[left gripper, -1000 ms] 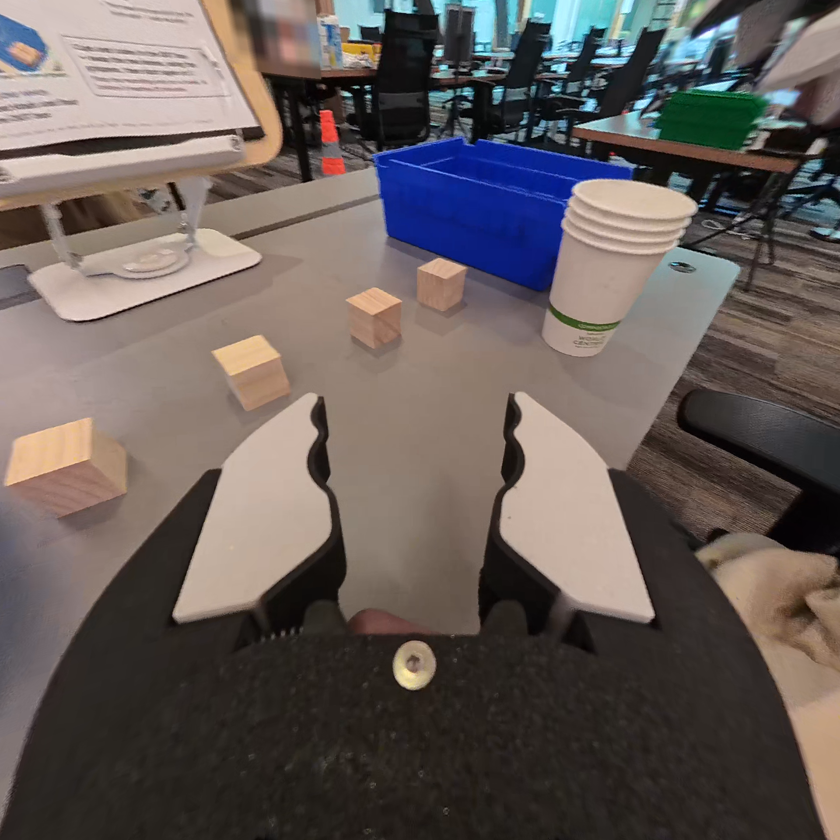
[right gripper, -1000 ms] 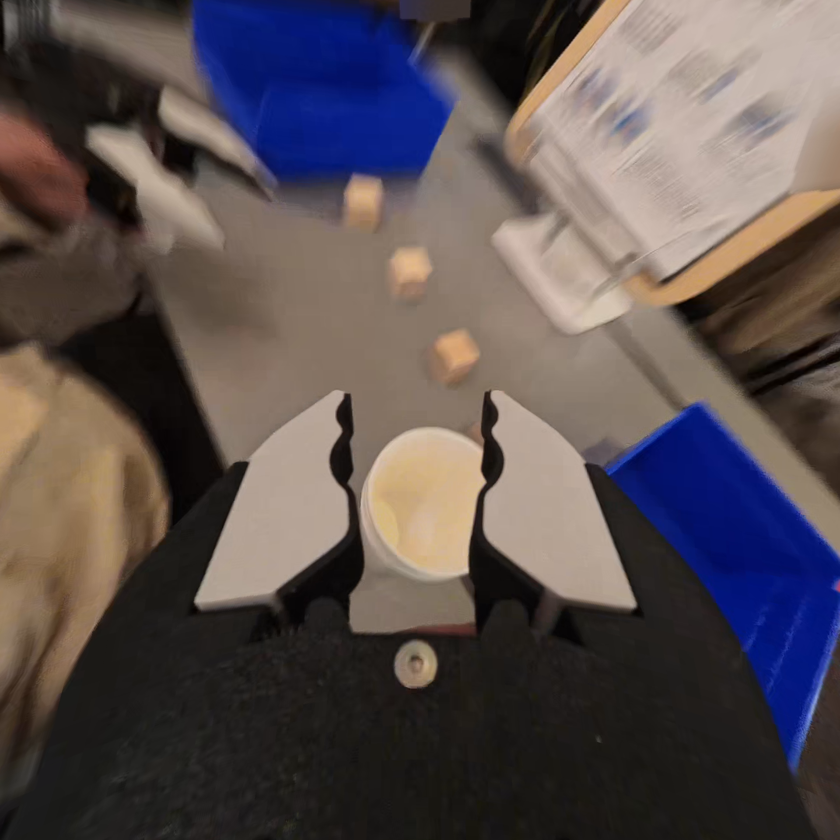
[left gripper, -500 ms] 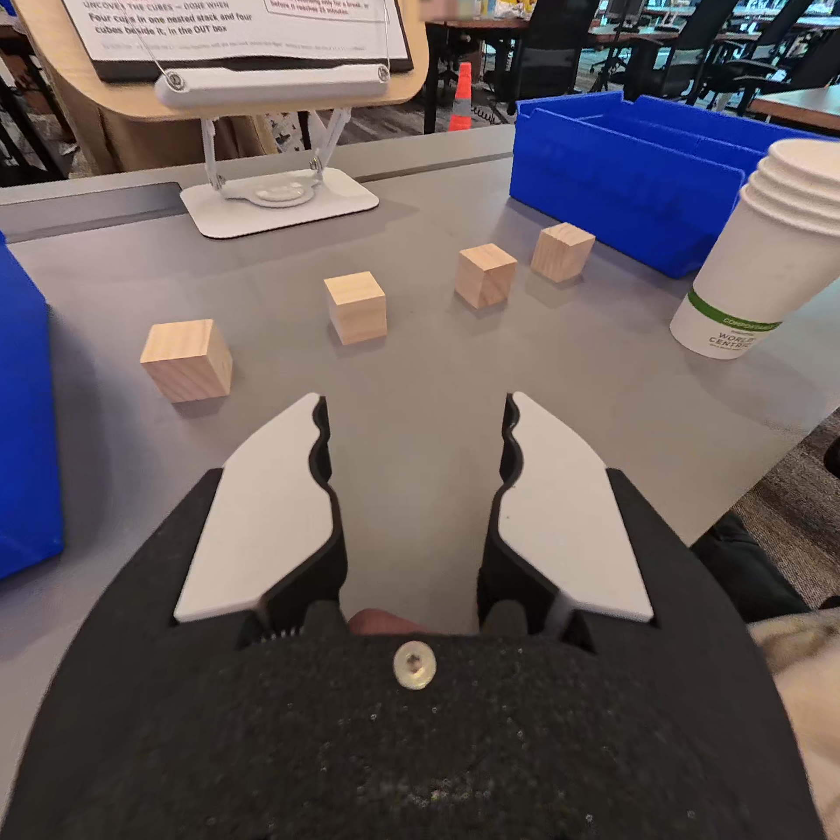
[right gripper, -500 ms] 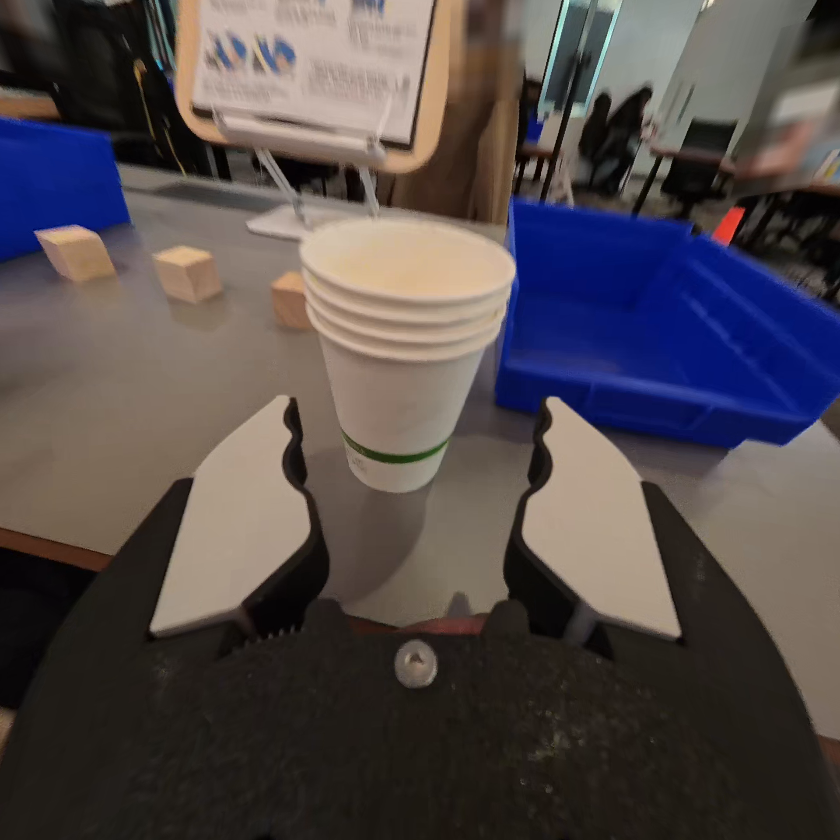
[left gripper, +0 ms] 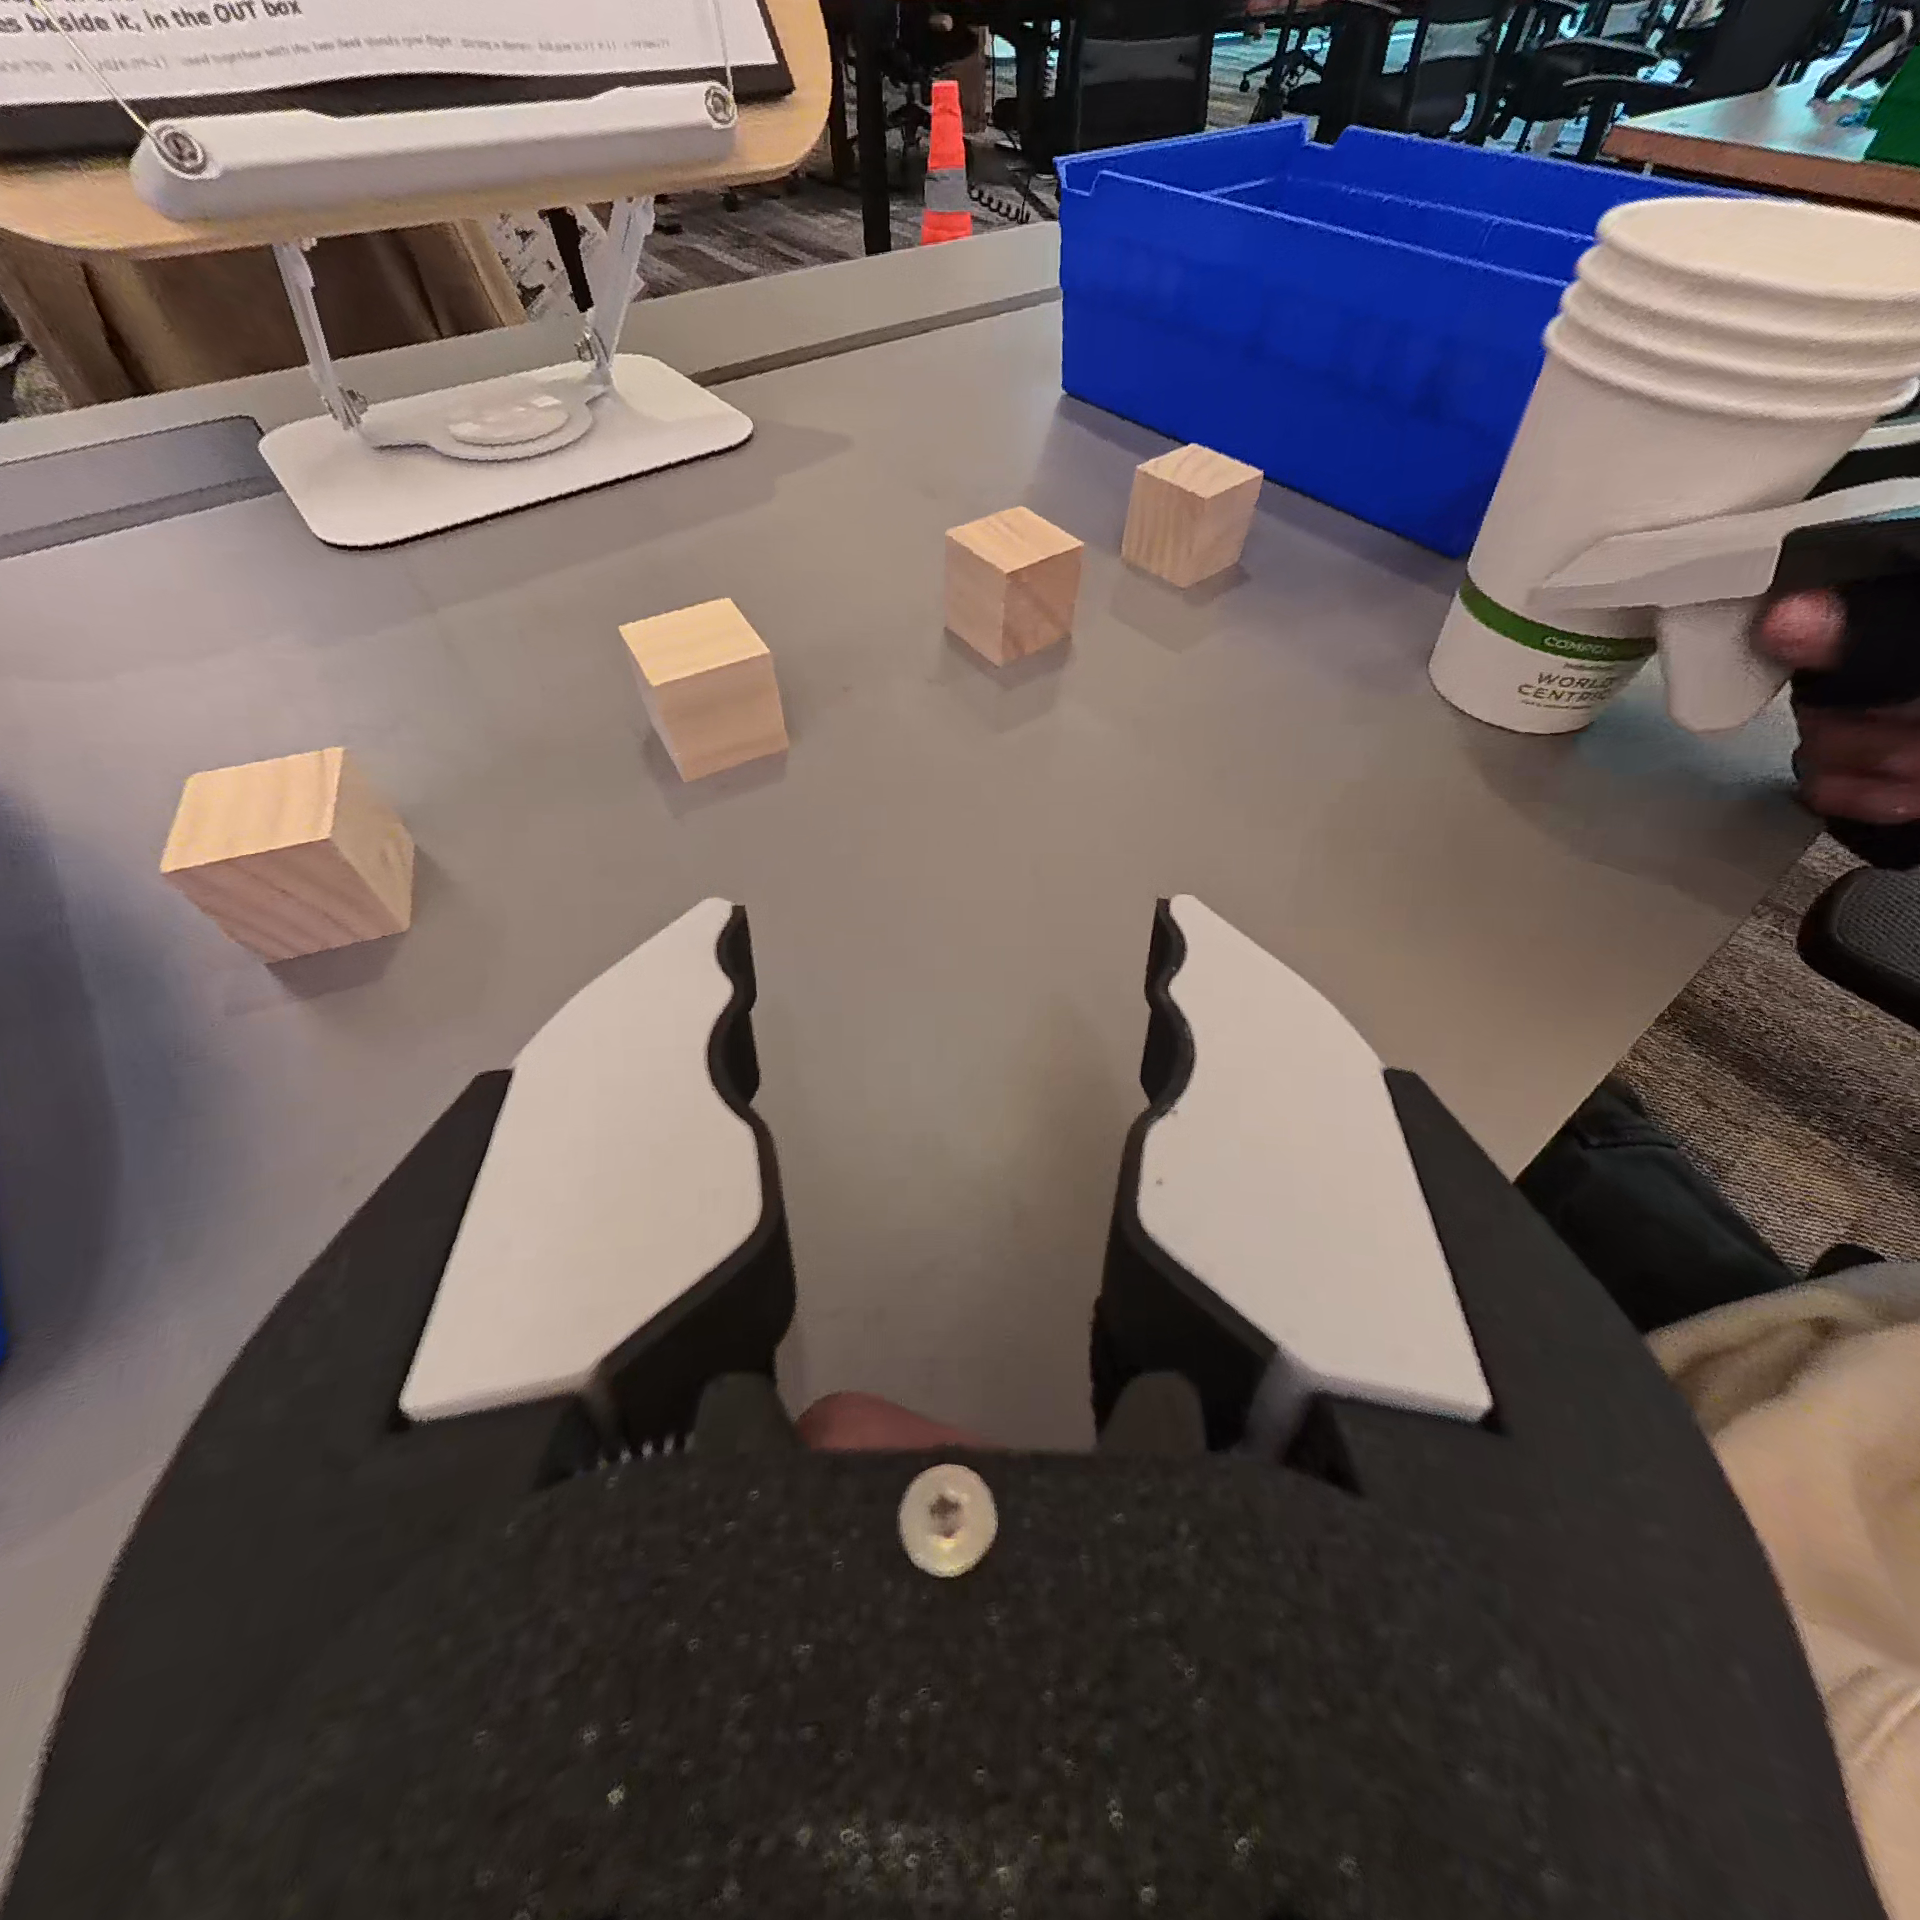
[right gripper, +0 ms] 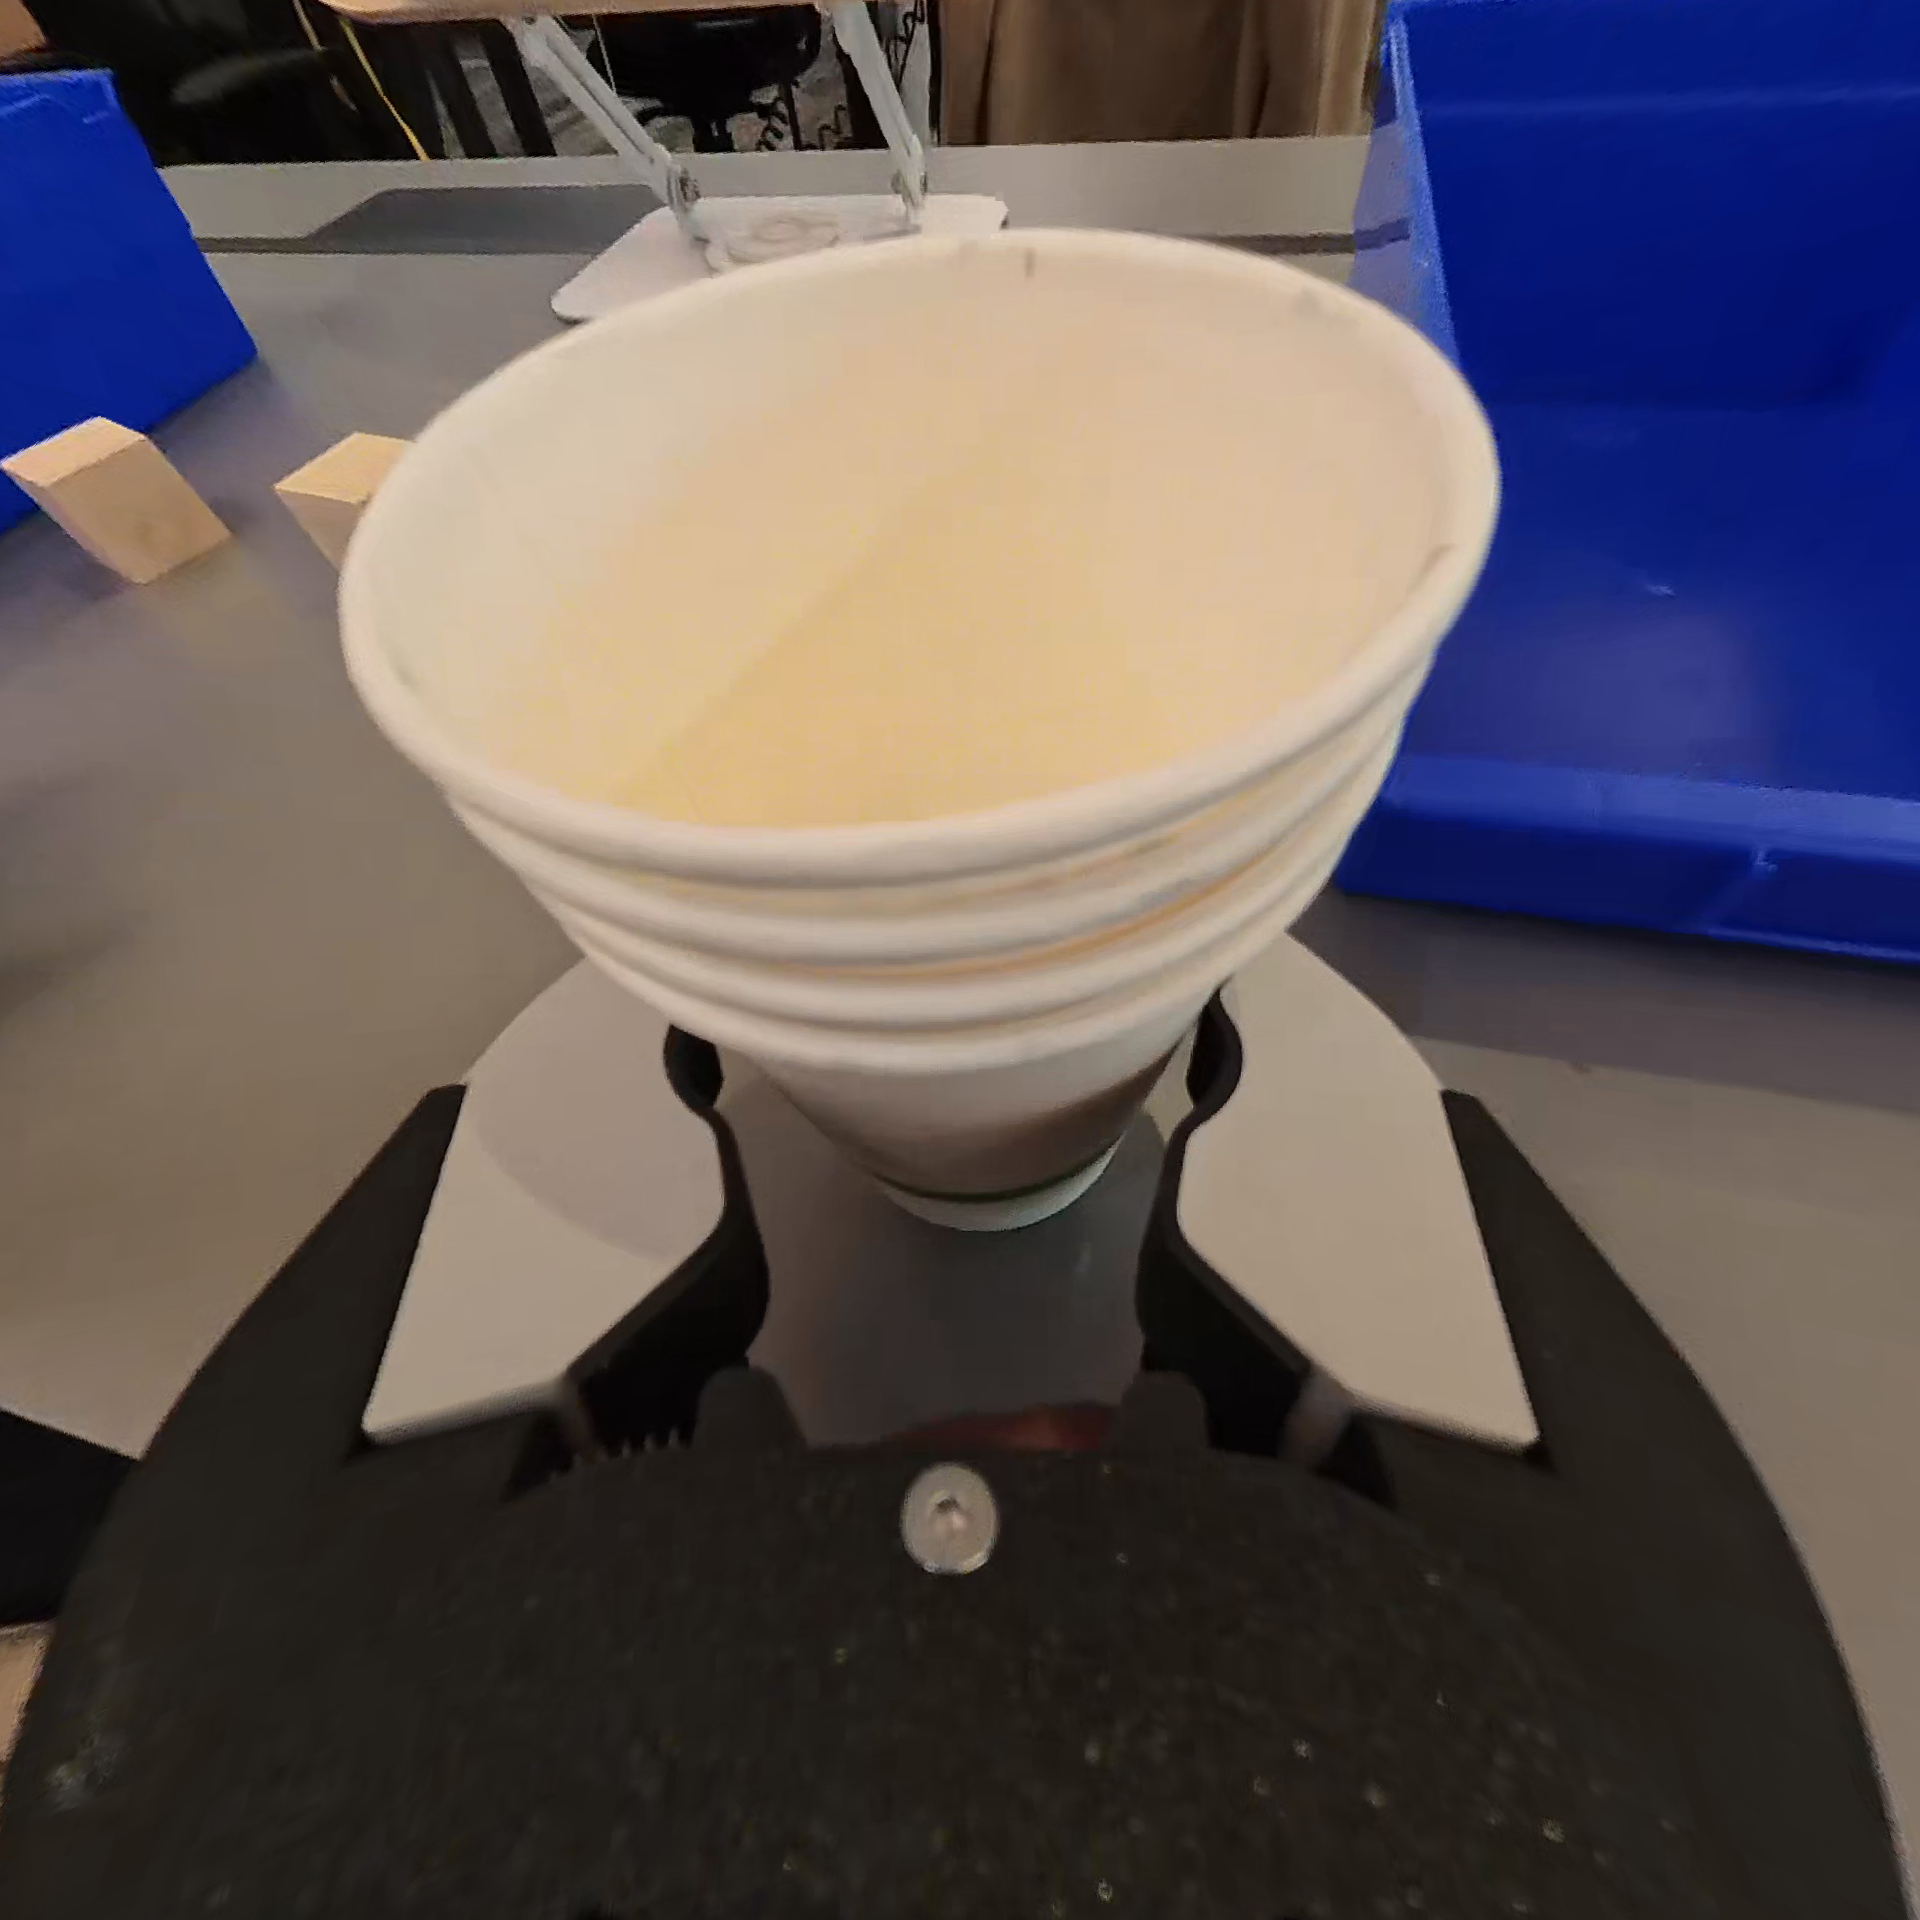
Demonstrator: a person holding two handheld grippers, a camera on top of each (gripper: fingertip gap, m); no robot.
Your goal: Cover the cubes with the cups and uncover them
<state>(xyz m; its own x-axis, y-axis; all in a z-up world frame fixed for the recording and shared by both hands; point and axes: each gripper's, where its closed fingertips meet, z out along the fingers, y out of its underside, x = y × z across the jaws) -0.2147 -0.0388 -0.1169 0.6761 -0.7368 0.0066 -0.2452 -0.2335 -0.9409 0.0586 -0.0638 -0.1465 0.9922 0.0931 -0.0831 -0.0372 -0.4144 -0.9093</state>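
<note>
A nested stack of white paper cups (right gripper: 914,623) stands upright on the grey table (left gripper: 935,831), also seen at the right of the left wrist view (left gripper: 1662,436). My right gripper (right gripper: 951,1039) is open, with its jaws on either side of the stack's lower part and close to it; I cannot tell if the pads touch it. One of its fingers (left gripper: 1662,561) shows in front of the stack. Four wooden cubes lie in a row: (left gripper: 291,852), (left gripper: 707,686), (left gripper: 1013,582), (left gripper: 1190,514). My left gripper (left gripper: 945,935) is open and empty above the table, short of the cubes.
A blue bin (left gripper: 1299,312) stands behind the cups, also in the right wrist view (right gripper: 1662,520). A second blue bin (right gripper: 94,291) is at the row's other end. A white document stand (left gripper: 499,436) is at the back. The table edge and a chair (left gripper: 1870,935) are at the right.
My right gripper let go of the cup stack, backed off, then moved forward so its open jaws now straddle the stack low down. My left gripper swung left and tilted toward the cubes.
</note>
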